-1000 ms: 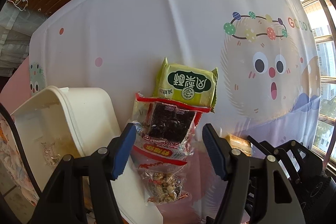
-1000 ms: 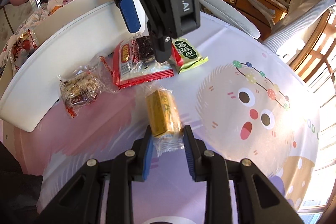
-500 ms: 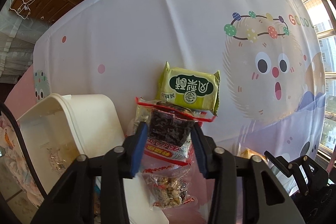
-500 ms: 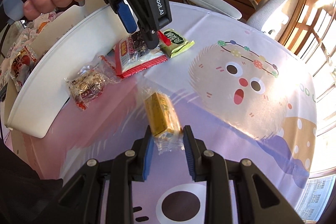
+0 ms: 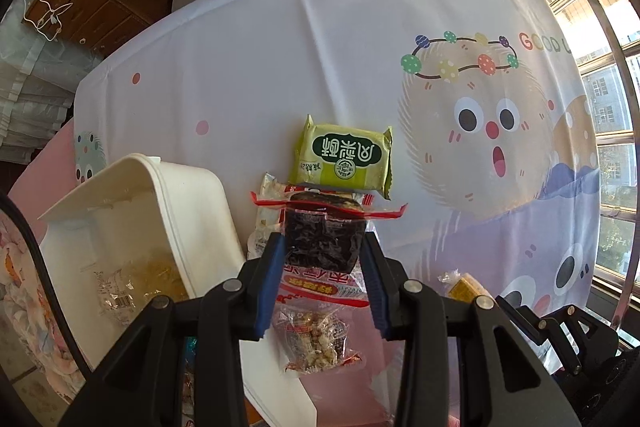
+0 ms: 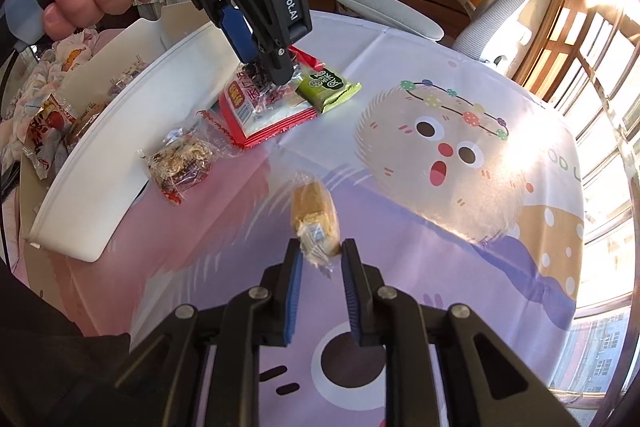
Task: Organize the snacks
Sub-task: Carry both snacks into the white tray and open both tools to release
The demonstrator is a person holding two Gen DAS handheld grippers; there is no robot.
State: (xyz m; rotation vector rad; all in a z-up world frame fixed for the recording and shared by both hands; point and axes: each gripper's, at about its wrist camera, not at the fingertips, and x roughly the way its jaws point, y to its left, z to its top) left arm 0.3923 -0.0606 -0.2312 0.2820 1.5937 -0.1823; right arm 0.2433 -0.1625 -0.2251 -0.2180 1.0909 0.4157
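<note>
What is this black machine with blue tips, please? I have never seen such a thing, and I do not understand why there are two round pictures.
There is no robot. A person holds a hand tool in each hand, and each tool carries its own wide-angle camera. The left gripper is shut on a dark snack packet. The right gripper squeezes a yellow wrapped bar. On the cartoon tablecloth lie a red packet, a green packet and a nut bar, beside a white lid and bin.

The red snack packet (image 5: 320,291) lies half hidden behind the dark snack (image 5: 324,243); the yellow snack (image 6: 314,215) looks blurred; the white bin (image 5: 120,227), lower left, is cut off.
</note>
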